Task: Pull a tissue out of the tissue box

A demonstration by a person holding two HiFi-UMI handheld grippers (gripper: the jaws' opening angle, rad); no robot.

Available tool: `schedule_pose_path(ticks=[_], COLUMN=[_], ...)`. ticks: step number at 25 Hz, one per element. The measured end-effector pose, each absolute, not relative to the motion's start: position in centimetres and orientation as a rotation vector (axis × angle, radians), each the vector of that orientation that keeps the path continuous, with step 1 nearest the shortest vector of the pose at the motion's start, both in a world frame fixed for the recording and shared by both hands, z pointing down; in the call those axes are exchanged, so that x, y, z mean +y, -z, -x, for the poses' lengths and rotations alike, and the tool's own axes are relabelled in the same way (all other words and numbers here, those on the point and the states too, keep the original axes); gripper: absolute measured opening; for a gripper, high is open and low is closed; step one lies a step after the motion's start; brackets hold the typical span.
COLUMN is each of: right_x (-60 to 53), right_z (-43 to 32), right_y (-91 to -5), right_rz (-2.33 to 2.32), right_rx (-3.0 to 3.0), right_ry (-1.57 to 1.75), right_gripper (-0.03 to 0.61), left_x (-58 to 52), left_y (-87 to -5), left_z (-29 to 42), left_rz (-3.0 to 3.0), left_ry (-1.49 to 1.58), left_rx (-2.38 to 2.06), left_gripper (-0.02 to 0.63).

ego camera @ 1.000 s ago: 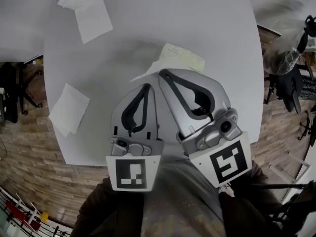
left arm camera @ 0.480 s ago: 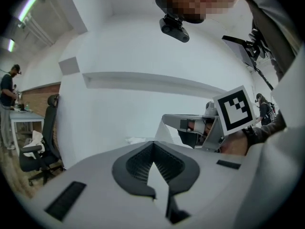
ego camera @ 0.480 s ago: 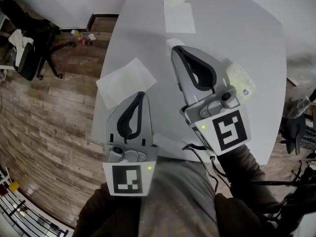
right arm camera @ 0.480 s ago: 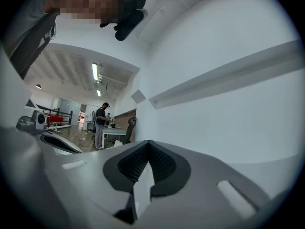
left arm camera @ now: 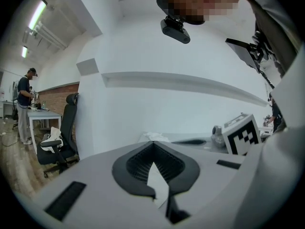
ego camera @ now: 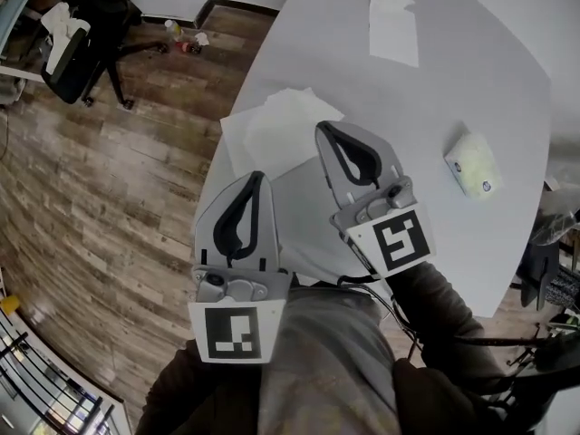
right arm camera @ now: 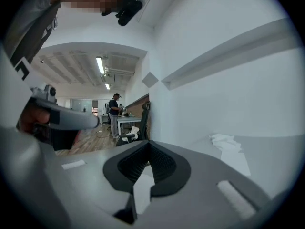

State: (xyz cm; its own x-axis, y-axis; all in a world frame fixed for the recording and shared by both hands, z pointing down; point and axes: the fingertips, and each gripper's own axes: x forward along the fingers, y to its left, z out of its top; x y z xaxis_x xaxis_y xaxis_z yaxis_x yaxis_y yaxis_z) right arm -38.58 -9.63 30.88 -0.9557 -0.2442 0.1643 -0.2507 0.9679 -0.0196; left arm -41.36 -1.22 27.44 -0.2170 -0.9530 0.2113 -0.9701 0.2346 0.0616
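Note:
The tissue box [ego camera: 471,163], a small pale yellow-green pack, lies flat on the white table [ego camera: 471,71] at the right, with no tissue showing from it. My right gripper [ego camera: 323,127] is shut and empty over the table, well left of the pack. Its jaws also read shut in the right gripper view [right arm camera: 148,142]. My left gripper [ego camera: 256,176] is shut and empty at the table's left edge, partly over the floor. In the left gripper view its jaws [left arm camera: 153,142] meet with nothing between them.
Loose tissues [ego camera: 281,130] lie under and ahead of the grippers, and more tissues [ego camera: 390,7] sit at the far end. A wooden floor [ego camera: 109,198] and an office chair [ego camera: 77,34] are to the left. A person [left arm camera: 24,106] stands at a far desk.
The head view has swung left, showing more floor. The right gripper has drawn back from the tissue pack, which now lies apart at the right. Both grippers stay shut.

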Motion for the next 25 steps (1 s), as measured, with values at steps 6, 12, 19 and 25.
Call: schedule_pose_path(ticks=[6,12,19,25], right_x=[-5.3,-2.5,-0.5,0.1], right_z=[39.0,37.5,31.5,20.1], right_y=[-40.2,-41.1,-34.7,-24.5], right_rz=[-0.289,-0.27,-0.38,-0.636], right_rx=[-2.783,-2.754,-2.869,-3.031], right_ry=[-0.163,-0.291,-0.295,-0.271], right_gripper=[0.006,0.053,0.052,0.031], left_x=[-0.9,-0.6,-0.6,-1.3], left_y=[-27.6,-27.5,-26.7,-22.4], left_z=[40.9,39.8,34.9,24.3], left_rz=[-1.877,-1.935,-2.018,-2.225], left_ry=[-0.119,-0.132,-0.103,0.016], left_rx=[-2.26,-2.217,-2.165,-2.136], left_gripper=[-0.002,-0.002,-0.002,-0.002])
